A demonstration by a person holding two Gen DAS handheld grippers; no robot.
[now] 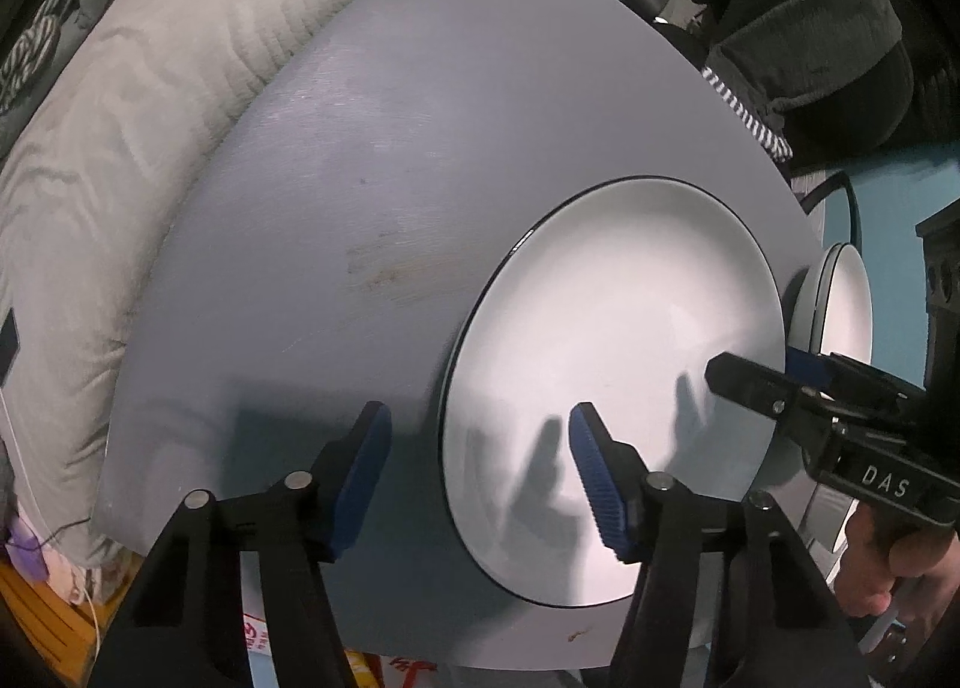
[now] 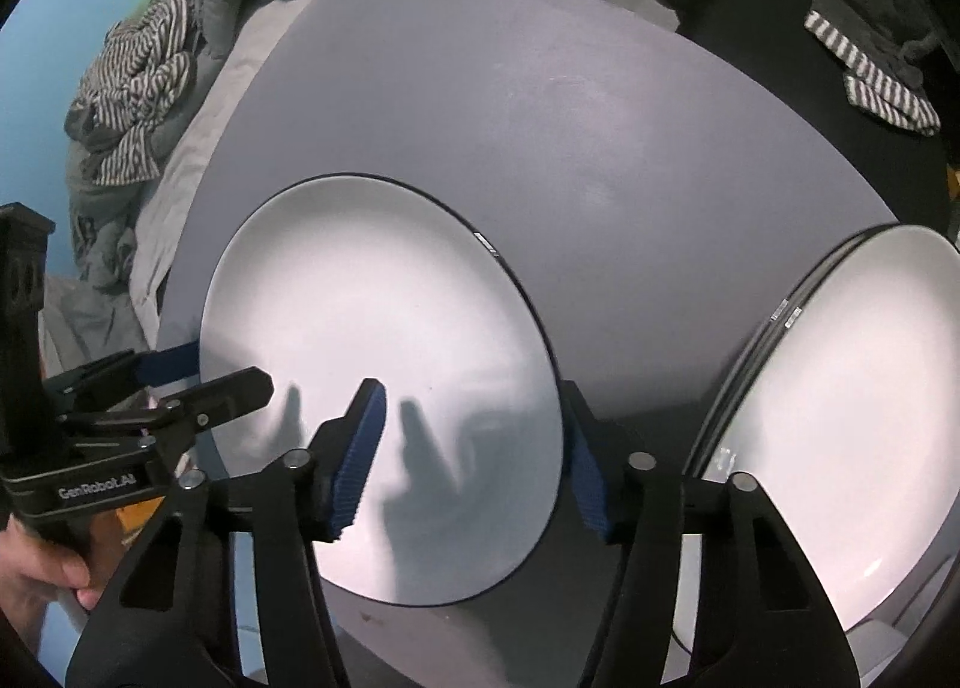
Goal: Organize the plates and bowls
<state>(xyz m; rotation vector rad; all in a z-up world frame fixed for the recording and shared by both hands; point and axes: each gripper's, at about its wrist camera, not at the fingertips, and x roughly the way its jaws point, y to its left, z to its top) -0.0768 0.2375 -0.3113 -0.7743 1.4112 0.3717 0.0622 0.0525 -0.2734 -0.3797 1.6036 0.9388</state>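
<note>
On the grey round-cornered table (image 1: pixel 372 160) lies a round white plate with a thin dark rim (image 1: pixel 612 364), flat and empty, at the near right part of the top. Both tongs straddle opposite edges of it: the left tongs (image 1: pixel 480 472) have one blue pad over the plate's left rim and the other outside it over the table, while the right tongs (image 2: pixel 474 460) bracket its right rim the same way. Both stand half open, their pads seemingly not yet pressing on the rim, though the fisheye makes contact hard to judge. Neither hand is clearly nearer. Further right, a stack of similar white dark-rimmed plates (image 2: pixel 840 400) waits.
</note>
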